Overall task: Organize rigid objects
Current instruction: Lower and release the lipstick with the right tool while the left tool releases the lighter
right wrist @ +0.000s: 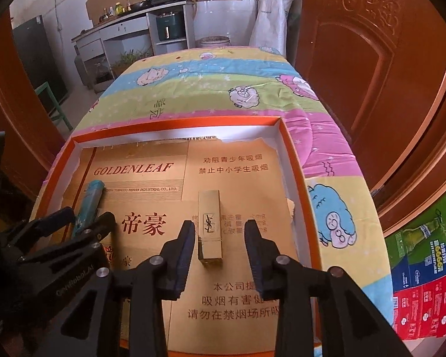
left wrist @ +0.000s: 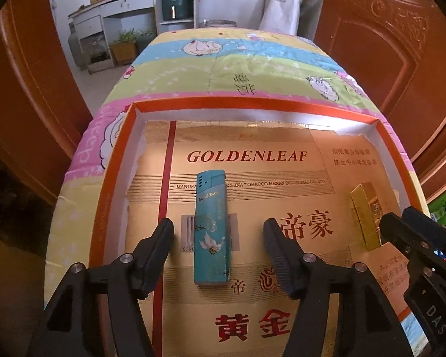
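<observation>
Right now both tongs hang over an orange-rimmed tray [left wrist: 116,160] that sits on a surface draped in a cartoon-sheep cloth [left wrist: 252,68], its floor lined with gold printed cardboard [left wrist: 252,154].

At the left, the left tongs [left wrist: 218,255] stand wide apart, with a teal lighter [left wrist: 211,229] lying flat on the cardboard between the jaws, its length running from near to far. Neither pad touches it; bare cardboard shows on both sides.

Further right, the right tongs [right wrist: 220,247] are parted more narrowly around a gold lipstick case [right wrist: 210,226] that also lies lengthwise on the cardboard, logo facing up. A small gap shows at each side of it, so it is not gripped.

The two things lie well apart, both in the near half of the tray.
</observation>
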`<state>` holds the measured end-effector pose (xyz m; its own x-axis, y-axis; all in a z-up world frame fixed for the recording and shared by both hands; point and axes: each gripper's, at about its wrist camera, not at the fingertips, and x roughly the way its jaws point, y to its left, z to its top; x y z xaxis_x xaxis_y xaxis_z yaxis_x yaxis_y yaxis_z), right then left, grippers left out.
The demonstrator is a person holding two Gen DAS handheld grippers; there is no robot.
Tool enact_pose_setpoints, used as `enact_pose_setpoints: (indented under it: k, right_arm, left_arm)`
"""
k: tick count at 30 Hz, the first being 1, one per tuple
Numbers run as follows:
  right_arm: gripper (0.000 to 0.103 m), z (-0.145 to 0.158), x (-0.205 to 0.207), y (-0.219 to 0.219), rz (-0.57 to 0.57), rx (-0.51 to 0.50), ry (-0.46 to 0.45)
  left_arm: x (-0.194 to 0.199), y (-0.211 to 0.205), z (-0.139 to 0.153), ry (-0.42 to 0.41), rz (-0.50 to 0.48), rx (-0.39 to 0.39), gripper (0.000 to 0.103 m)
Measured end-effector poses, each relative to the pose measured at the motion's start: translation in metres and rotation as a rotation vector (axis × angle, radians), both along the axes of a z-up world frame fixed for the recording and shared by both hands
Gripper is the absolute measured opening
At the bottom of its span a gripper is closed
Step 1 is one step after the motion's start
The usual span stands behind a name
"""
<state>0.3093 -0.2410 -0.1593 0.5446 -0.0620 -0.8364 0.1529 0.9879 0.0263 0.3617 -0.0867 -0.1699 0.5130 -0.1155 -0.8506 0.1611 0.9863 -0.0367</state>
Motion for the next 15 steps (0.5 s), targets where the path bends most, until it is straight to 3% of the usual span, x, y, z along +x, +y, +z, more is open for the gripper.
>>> enact_pose_setpoints:
  k: [8, 15]
  right_arm:
    - [0.034, 0.012, -0.018, -0.004, -0.019, 0.011, -0.015]
    - [0.034, 0.028, -0.040, 0.000, -0.009, 0.022, -0.034]
  left_arm:
    - [-0.016, 0.002, 0.027, -0.059, 0.003, 0.007, 0.065]
    - [-0.044, 0.005, 0.050, -0.083, -0.010, -0.044, 0.065]
